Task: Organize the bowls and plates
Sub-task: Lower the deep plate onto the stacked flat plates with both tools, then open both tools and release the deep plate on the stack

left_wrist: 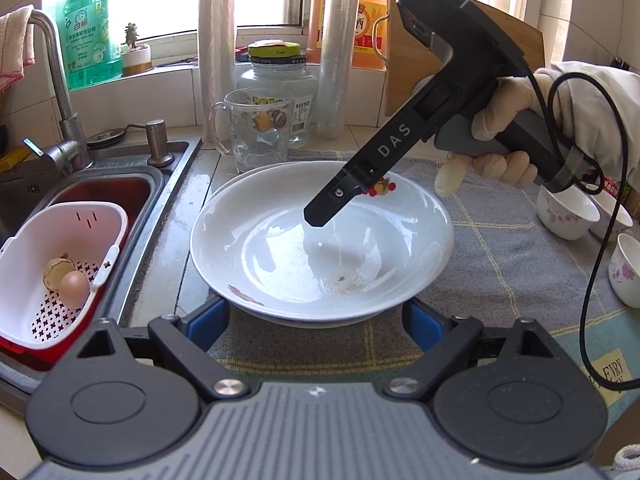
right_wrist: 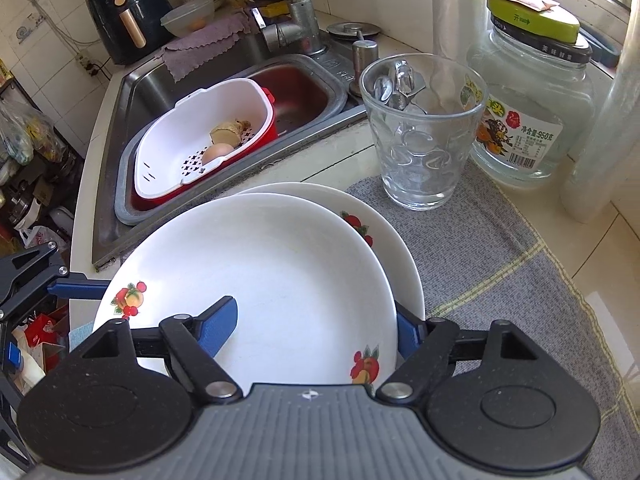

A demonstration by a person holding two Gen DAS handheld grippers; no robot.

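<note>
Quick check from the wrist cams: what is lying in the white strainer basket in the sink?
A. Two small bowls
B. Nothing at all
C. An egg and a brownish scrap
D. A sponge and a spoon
C: in the white strainer basket a whole egg lies next to a brownish scrap; the left wrist view shows the same pair.

home kitchen | sink (right_wrist: 224, 76), faucet (left_wrist: 56, 80), dish soap (left_wrist: 86, 28), air fryer (right_wrist: 124, 12)

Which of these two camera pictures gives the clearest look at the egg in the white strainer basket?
The right wrist view: the egg lies whole and unblocked in the white basket. In the left wrist view the egg sits near the picture's edge, more distorted.
</note>
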